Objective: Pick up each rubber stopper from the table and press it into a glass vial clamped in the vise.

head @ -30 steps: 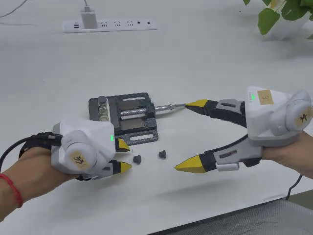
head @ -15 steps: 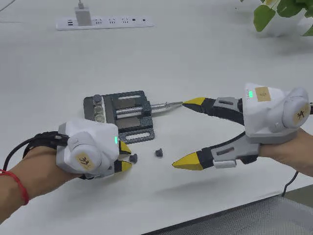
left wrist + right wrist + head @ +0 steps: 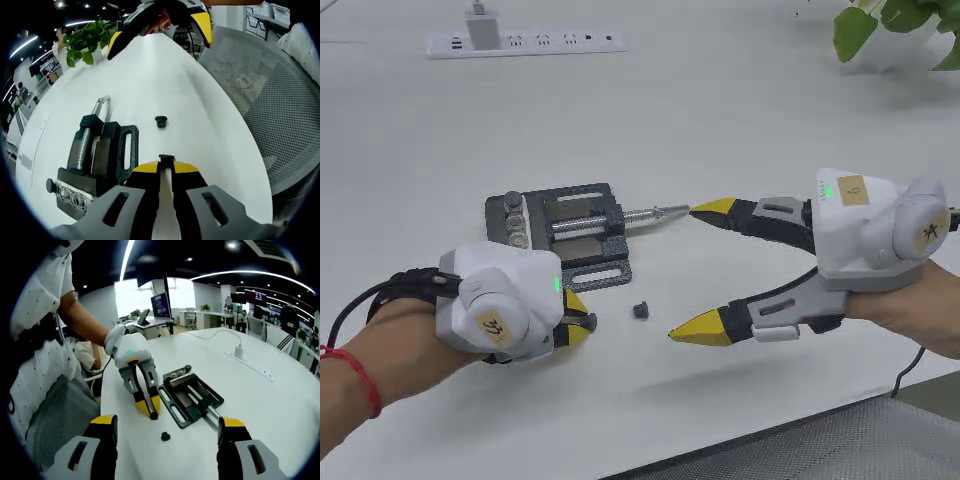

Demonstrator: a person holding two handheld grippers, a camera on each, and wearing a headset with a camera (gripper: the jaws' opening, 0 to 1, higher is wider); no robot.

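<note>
The left gripper [image 3: 582, 325] closes on a rubber stopper [image 3: 166, 158]
A second ago its yellow tips stand short of two stoppers lying side by side on the table [image 3: 740, 150]. Now the jaws are drawn together on the nearer one, pinched at their very ends. The other stopper [image 3: 641, 310] is the single one left loose, just beyond the tips.

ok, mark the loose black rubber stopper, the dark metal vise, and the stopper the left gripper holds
loose black rubber stopper [image 3: 640, 310], head view, its top.
dark metal vise [image 3: 585, 207], head view, top of the sliding block.
held stopper [image 3: 166, 159], left gripper view, its visible head.
</note>
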